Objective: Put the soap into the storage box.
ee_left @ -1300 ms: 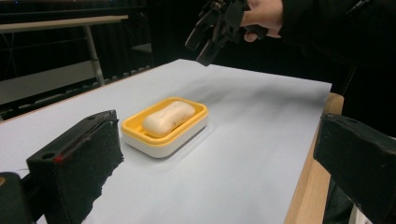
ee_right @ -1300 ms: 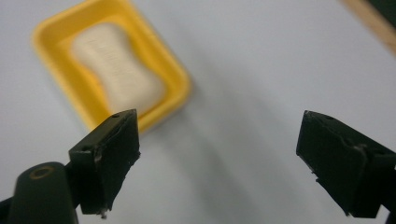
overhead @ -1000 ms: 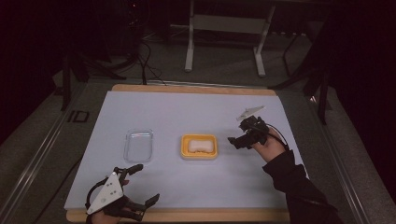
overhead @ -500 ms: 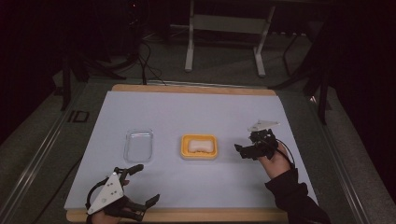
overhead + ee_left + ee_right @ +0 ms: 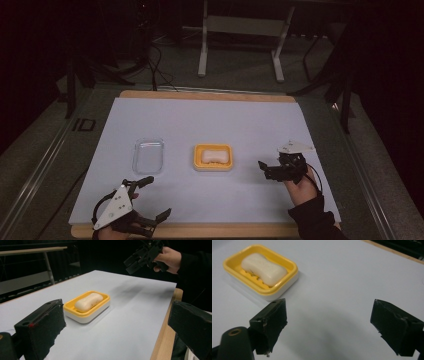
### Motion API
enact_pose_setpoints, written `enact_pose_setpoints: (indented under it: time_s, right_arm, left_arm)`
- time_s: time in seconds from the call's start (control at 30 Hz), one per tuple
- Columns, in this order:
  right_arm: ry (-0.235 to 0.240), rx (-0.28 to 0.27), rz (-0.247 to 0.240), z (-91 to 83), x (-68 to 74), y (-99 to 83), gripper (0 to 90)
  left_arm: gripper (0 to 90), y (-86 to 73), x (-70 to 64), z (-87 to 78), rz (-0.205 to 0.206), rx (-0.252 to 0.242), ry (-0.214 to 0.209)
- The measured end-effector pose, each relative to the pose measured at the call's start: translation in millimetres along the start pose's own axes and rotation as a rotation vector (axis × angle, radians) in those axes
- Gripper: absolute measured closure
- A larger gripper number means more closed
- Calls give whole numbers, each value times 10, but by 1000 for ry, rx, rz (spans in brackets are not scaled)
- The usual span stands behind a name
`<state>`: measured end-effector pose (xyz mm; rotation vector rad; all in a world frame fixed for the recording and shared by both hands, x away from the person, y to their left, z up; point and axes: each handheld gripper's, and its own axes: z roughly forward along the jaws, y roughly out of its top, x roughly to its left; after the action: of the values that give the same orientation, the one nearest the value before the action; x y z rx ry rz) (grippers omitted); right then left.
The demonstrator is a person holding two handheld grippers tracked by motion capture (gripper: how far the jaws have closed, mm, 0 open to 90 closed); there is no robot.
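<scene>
The right gripper [image 5: 264, 170] is held with jaws spread wide and nothing in them; the soap [image 5: 264, 265] sits just ahead and to its left, cradled in the yellow dish [image 5: 282, 281]. The left gripper [image 5: 150, 199] is also wide open, parked farther back. Soap's probably light but slick and hard, so it's best pinched across the narrow waist, gently.

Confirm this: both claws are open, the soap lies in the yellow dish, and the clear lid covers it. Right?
Not quite. The clear lid lies on the table beside the yellow dish, apart from it, as the high view shows. The soap is uncovered, and the left claw and right claw are open.
</scene>
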<state>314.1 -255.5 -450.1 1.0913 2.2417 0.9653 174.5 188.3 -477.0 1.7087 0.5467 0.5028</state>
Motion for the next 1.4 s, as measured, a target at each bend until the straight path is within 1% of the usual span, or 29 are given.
enact_pose_setpoints:
  time_s: [0.03, 0.07, 0.17, 0.2, 0.23, 0.27, 0.37, 0.4, 0.53, 0.6, 0.67, 0.7, 0.73, 0.77, 0.8, 0.83, 0.9, 1.03, 1.23, 1.27, 1.4]
  right_arm:
    - [0, 0, 0, 0, 0, 0, 135]
    - [1, -17, 11, -29, 11, -33, 134]
    - [-5, -10, 4, -42, 33, -58, 134]
    - [0, -20, 10, -56, 60, -98, 133]
    - [0, -20, 10, -56, 60, -98, 133]
    - [0, -31, 15, -60, 81, -145, 133]
    - [-1, -33, 12, -44, 81, -170, 133]
    - [-1, -21, 16, -17, 75, -185, 133]
    - [-5, -15, 12, 0, 68, -189, 133]
    - [-1, -21, 20, -1, 61, -195, 133]
    - [-6, -24, 17, -3, 57, -198, 133]
    - [-3, -31, 21, -6, 51, -200, 133]
    - [9, -33, 38, -11, 43, -201, 134]
    - [15, -34, 42, -14, 39, -202, 134]
    - [13, -42, 38, -14, 43, -206, 135]
    - [8, -41, 24, -16, 51, -208, 135]
    - [0, -49, 19, -12, 50, -214, 135]
    - [-10, -53, 20, -11, 37, -223, 135]
    - [-5, -54, 25, -10, 30, -224, 135]
    - [2, -43, 25, 5, 28, -227, 135]
    - [7, -36, 25, 27, 27, -235, 135]
  left_arm:
    - [11, 0, 1, 0, 0, 1, 0]
    - [11, 0, 1, 0, 0, 1, -1]
    - [11, -1, 0, 5, 2, 6, -2]
    - [11, 0, -2, 5, 4, 6, -3]
    - [11, 2, -4, 4, 5, 4, -3]
    - [11, 5, -4, -1, 4, 0, -3]
    - [11, 8, 0, -9, 1, -3, -4]
    - [11, 9, -1, -10, -1, -3, -5]
    - [11, 12, -16, -2, 5, 1, -11]
    - [11, 12, -18, 0, 7, 4, -12]
    - [11, 14, -18, -4, 7, 3, -11]
    - [11, 14, -15, -7, 6, 0, -10]
    - [11, 14, -14, -9, 3, -2, -10]
    - [11, 15, -12, -13, 2, -2, -9]
    - [11, 15, -12, -13, 1, -3, -10]
    - [11, 16, -12, -12, 1, -2, -10]
    - [12, 14, -20, -4, 5, 4, -13]
    - [11, 14, -26, 0, 6, 4, -15]
    - [11, 13, -26, 0, 3, 6, -14]
    - [11, 13, -26, 1, 4, 9, -14]
    - [11, 13, -25, 1, 2, 8, -15]
